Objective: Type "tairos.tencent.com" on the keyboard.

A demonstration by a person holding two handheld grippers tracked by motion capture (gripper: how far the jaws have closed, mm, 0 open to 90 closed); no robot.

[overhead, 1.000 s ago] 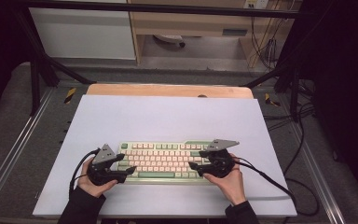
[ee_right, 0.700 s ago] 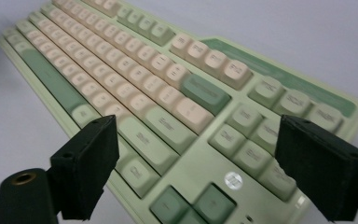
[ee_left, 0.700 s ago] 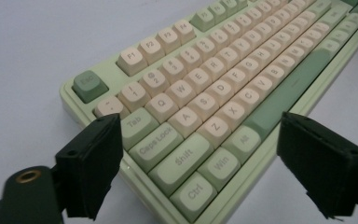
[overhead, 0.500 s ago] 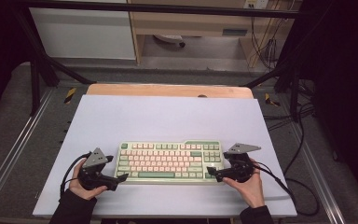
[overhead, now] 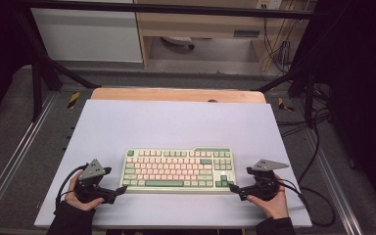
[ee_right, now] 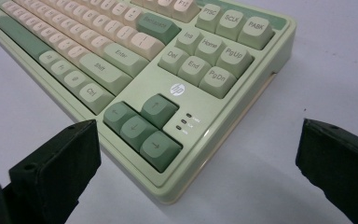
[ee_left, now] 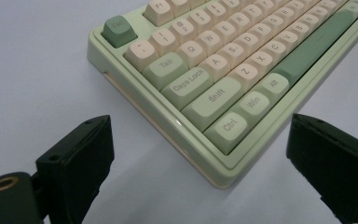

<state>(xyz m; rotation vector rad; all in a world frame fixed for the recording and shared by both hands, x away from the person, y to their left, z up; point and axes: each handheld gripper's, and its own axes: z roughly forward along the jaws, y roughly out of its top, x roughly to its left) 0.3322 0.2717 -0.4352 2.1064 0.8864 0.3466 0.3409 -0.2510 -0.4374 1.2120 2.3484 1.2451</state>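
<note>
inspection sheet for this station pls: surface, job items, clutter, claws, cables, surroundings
Surface: pale lilac mat over a wooden tabletop, no marks seen.
Job's things: green and cream keyboard lying flat near the front edge, square to it, touched by neither claw.
Clutter: nothing seen on the mat.
Grippers: left claw off the keyboard's left end, jaws wide, just been opening, nothing between the pads. Right claw off the right end, same state.
Cables: one black cable loops from the left claw, one from the right; more hang at the back right.
Surroundings: grey floor, black frame legs, white cabinet and wooden furniture behind.
</note>
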